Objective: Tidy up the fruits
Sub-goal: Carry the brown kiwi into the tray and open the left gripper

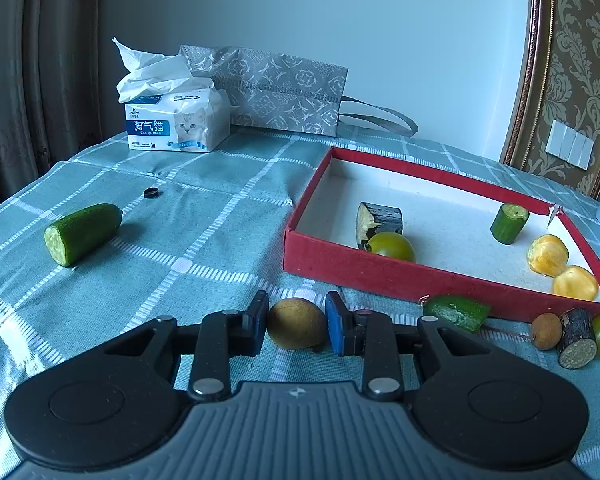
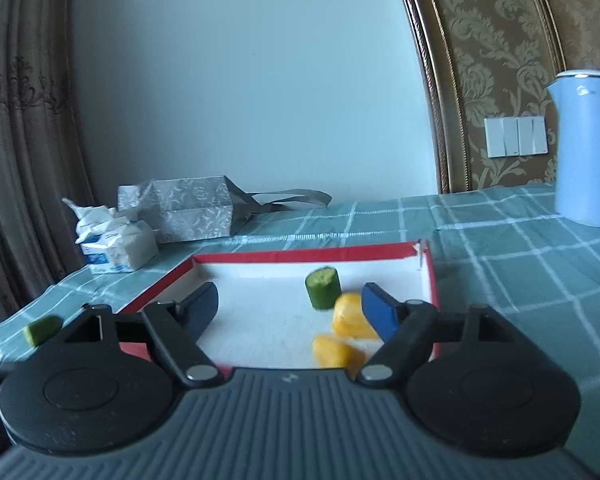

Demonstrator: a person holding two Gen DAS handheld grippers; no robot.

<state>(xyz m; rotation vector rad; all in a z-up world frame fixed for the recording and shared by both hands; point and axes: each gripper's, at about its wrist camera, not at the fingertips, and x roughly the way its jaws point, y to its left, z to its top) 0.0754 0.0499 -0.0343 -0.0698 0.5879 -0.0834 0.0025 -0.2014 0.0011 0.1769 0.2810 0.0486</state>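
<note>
Just in front of the red tray (image 1: 340, 268), the left gripper (image 1: 296, 326) pinches a brownish round fruit (image 1: 296, 323) resting on the cloth, seemingly gripped for lifting into the tray. Over the tray's near edge, the right gripper (image 2: 290, 306) stands spread and empty, two yellow pieces (image 2: 350, 316) lying below, probably just dropped.
</note>
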